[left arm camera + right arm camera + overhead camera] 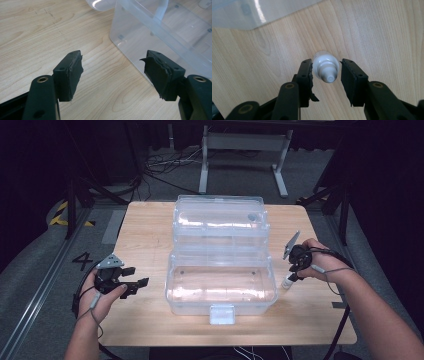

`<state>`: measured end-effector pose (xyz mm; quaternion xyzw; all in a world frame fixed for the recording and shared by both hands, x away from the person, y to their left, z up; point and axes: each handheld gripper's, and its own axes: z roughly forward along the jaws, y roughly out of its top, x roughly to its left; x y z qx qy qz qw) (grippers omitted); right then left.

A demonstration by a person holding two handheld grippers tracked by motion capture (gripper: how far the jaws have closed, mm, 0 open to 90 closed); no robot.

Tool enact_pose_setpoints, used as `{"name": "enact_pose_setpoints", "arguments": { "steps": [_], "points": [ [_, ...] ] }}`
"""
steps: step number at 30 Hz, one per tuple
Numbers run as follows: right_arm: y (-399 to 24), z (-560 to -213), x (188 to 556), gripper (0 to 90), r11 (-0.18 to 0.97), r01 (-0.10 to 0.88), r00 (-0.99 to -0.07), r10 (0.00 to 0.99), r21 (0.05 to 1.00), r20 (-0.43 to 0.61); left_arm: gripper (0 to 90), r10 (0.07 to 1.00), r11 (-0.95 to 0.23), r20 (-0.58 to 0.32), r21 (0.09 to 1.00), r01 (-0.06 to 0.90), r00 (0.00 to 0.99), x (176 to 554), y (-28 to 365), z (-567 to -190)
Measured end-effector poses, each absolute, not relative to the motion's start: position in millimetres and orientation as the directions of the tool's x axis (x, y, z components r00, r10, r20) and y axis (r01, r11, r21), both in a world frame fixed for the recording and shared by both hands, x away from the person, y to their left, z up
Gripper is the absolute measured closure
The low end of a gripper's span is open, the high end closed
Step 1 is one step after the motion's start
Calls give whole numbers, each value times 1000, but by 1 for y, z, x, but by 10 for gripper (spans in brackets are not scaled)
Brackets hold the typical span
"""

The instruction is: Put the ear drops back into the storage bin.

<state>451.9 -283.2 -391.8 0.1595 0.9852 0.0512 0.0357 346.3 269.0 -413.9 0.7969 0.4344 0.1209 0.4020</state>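
Your right tongs [325, 75] are straddling the small white bottle [325, 66] beside the clear box [220, 290], not yet pinching; it looks light and slippery, so grip its body. Left tongs [113, 75] are hanging open, empty.

Small white bottle [325, 66]: rounded plastic body with a narrower ribbed white cap, seen cap-end on in the right gripper view. Stood upright on the light wooden table [145, 230], just right of the clear plastic box [220, 290], as seen in the high view.
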Motion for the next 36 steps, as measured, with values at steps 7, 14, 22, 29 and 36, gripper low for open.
{"name": "enact_pose_setpoints", "arguments": {
  "steps": [7, 14, 22, 29, 36],
  "points": [
    [-282, -397, 452, 683, 951, 290, -953, 297, 104, -57, 309, 790, -299, -161, 741, 601, 591, 347, 269, -415],
    [-281, -399, 453, 713, 952, 294, -952, 299, 90, -57, 309, 789, -297, -163, 743, 600, 592, 347, 270, -415],
    [-281, -391, 448, 714, 952, 289, -954, 294, 101, -49, 309, 787, -294, -168, 743, 601, 593, 350, 269, -416],
    [-278, -367, 437, 714, 962, 238, -967, 248, 136, -59, 309, 783, -295, -172, 744, 600, 597, 353, 268, -416],
    [-273, -351, 428, 714, 964, 224, -971, 234, 142, -58, 308, 778, -298, -171, 746, 595, 605, 357, 266, -416]
  ]
}}
